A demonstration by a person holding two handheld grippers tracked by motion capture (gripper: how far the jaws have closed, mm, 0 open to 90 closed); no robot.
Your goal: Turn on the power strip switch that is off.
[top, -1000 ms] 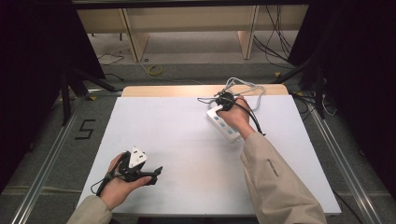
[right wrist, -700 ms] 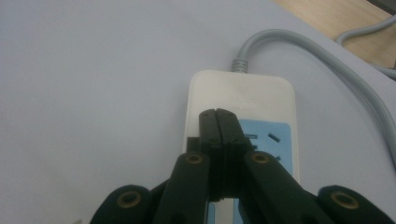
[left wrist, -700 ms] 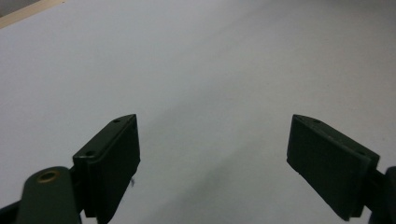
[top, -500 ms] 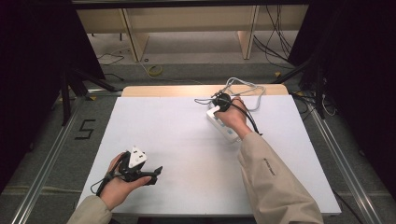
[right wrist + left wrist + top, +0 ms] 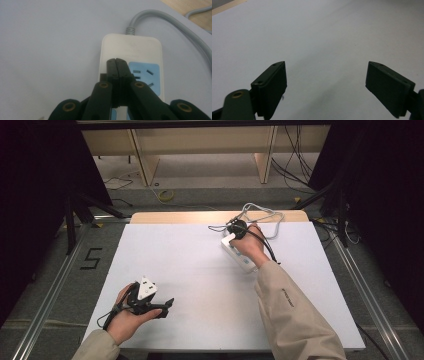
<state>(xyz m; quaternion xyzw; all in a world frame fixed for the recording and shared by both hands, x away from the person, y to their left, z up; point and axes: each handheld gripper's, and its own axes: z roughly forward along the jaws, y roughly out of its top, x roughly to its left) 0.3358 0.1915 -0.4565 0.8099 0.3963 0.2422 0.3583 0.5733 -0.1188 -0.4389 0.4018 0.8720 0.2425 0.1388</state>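
The right gripper (image 5: 235,227) sits at roughly 1 o'clock on the table, held from behind by the right hand (image 5: 250,247). In the right gripper view its two black jaws are pressed flat against each other with nothing between them, and their tips (image 5: 116,65) lie over the top face of the power strip (image 5: 140,52), just beside the blue socket panel (image 5: 147,77) at its 9 o'clock side. Whether the tips touch the casing cannot be told.

The left gripper (image 5: 162,306) rests at about 7 o'clock on the table, in the left hand (image 5: 127,317), well apart from the power strip. In the left gripper view its jaws stand wide apart over bare surface (image 5: 325,82), with nothing between them.

The table (image 5: 190,270) carries a white sheet; a wooden edge strip (image 5: 175,216) shows along its 12 o'clock side.

The power strip lies at 1 o'clock on the sheet, long axis running from 11 o'clock to 5 o'clock in the high view, partly under the right hand. Its grey cable (image 5: 160,18) leaves the far end of the casing and curves toward 3 o'clock in the right gripper view; in the high view it loops (image 5: 267,215) at the table's 12 o'clock edge.
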